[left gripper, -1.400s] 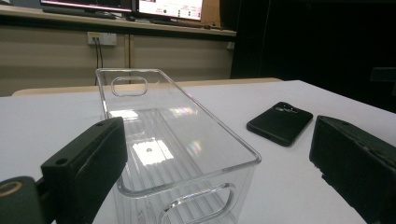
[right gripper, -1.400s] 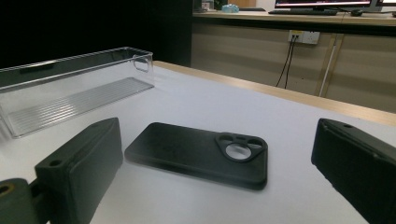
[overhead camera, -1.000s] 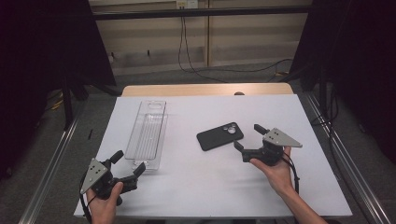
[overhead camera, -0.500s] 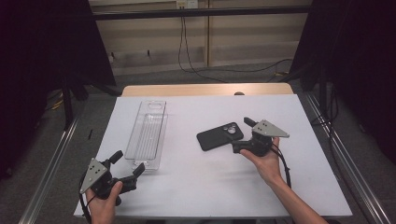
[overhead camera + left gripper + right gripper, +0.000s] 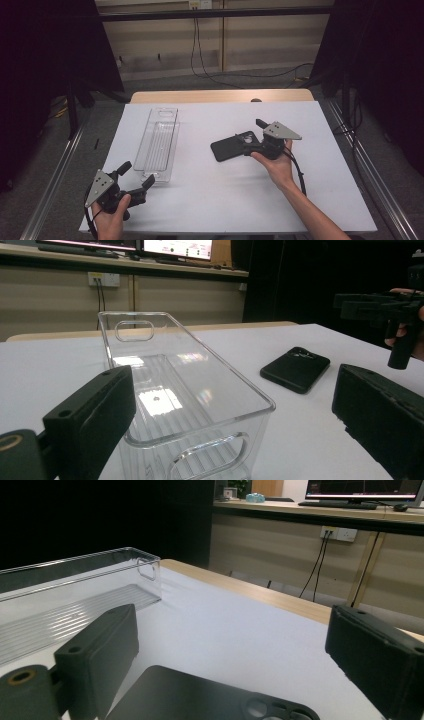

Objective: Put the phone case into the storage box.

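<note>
The black phone case (image 5: pixel 234 146) lies flat near the middle of the white table (image 5: pixel 210 200), camera cut-outs toward the right gripper (image 5: pixel 255 137), which sits at its right end. Its jaws stand wide, have just been closing a little, and straddle the case's end without pressing on it, so I judge it is lining up a pick. The left gripper (image 5: pixel 136 180) waits with jaws wide and empty just before the near end of the clear plastic bin (image 5: pixel 159 145), probably ready to steady it. I can read no brand or writing on the case or bin.
</note>
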